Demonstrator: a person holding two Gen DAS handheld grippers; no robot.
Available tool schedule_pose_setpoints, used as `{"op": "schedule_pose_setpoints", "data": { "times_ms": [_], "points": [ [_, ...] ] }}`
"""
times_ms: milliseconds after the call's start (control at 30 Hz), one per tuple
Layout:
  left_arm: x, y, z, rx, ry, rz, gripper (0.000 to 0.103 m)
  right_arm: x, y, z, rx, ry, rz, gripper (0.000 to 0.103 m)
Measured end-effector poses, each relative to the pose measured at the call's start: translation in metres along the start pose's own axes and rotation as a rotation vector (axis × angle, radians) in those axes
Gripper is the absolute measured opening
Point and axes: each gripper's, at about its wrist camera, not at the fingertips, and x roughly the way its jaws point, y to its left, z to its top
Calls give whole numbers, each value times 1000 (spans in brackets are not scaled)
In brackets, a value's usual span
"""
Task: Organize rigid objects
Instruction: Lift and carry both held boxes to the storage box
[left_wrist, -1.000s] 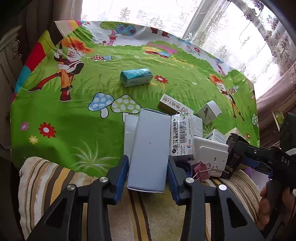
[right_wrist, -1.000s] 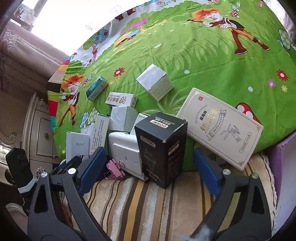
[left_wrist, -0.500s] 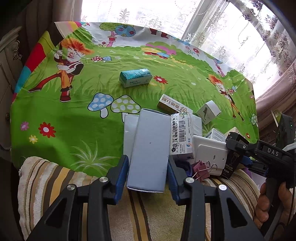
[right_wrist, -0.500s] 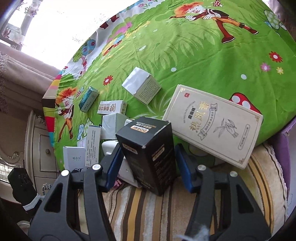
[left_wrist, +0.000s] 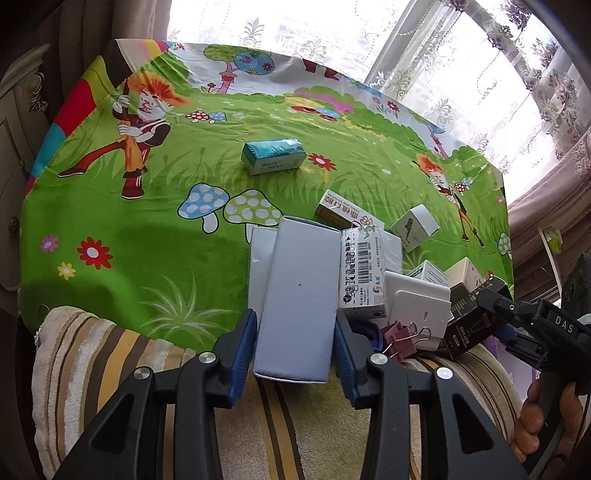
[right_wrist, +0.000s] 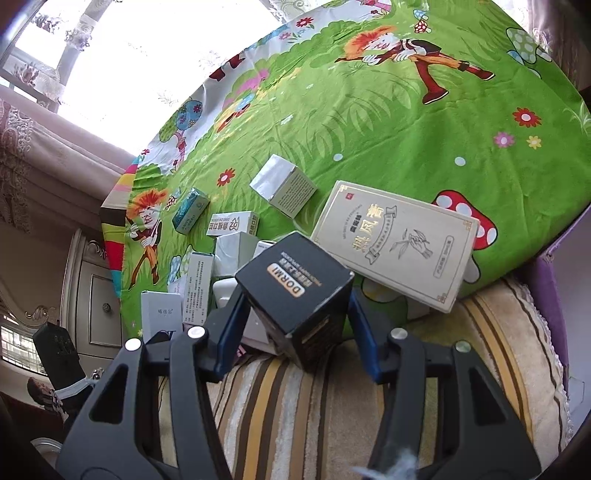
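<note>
My left gripper (left_wrist: 295, 347) is shut on a pale blue-grey box (left_wrist: 299, 299), held over the striped towel at the bed's near edge. My right gripper (right_wrist: 295, 328) is shut on a black DORMI box (right_wrist: 295, 291), tilted and lifted; it also shows in the left wrist view (left_wrist: 469, 317). Beside the left box stand a white barcode box (left_wrist: 362, 273), a white flat device (left_wrist: 417, 310) and pink binder clips (left_wrist: 399, 338). A large cream box with gold print (right_wrist: 399, 243) lies right of the black box.
On the green cartoon sheet (left_wrist: 129, 236) lie a teal box (left_wrist: 273, 155), a white-orange box (left_wrist: 343, 214) and a small white cube box (left_wrist: 415, 227). A striped towel (right_wrist: 332, 406) covers the near edge. A purple bin wall (right_wrist: 550, 280) stands at right. Cabinet at left.
My right gripper closed on the black box, then lifted and tilted it. My left gripper kept its hold on the pale box and barely moved.
</note>
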Motion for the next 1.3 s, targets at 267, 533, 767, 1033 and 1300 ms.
{"op": "schedule_pose_setpoints", "data": {
  "times_ms": [267, 533, 767, 1033, 1300],
  "points": [
    [-9, 3, -1, -18, -38, 6, 38, -22, -1, -8, -32, -59, 29, 58],
    [-29, -4, -3, -8, -101, -5, 37, -53, -8, -21, -50, -124, 72, 58],
    [-51, -31, -14, 26, -132, -69, 37, -81, -17, -30, -71, -175, 80, 58],
    [-62, -101, -37, 127, -98, -253, 37, -111, -47, -42, -63, -205, 82, 58],
    [-48, -166, -62, 203, 19, -457, 37, -144, -88, -46, -47, -269, 5, 58]
  ]
}}
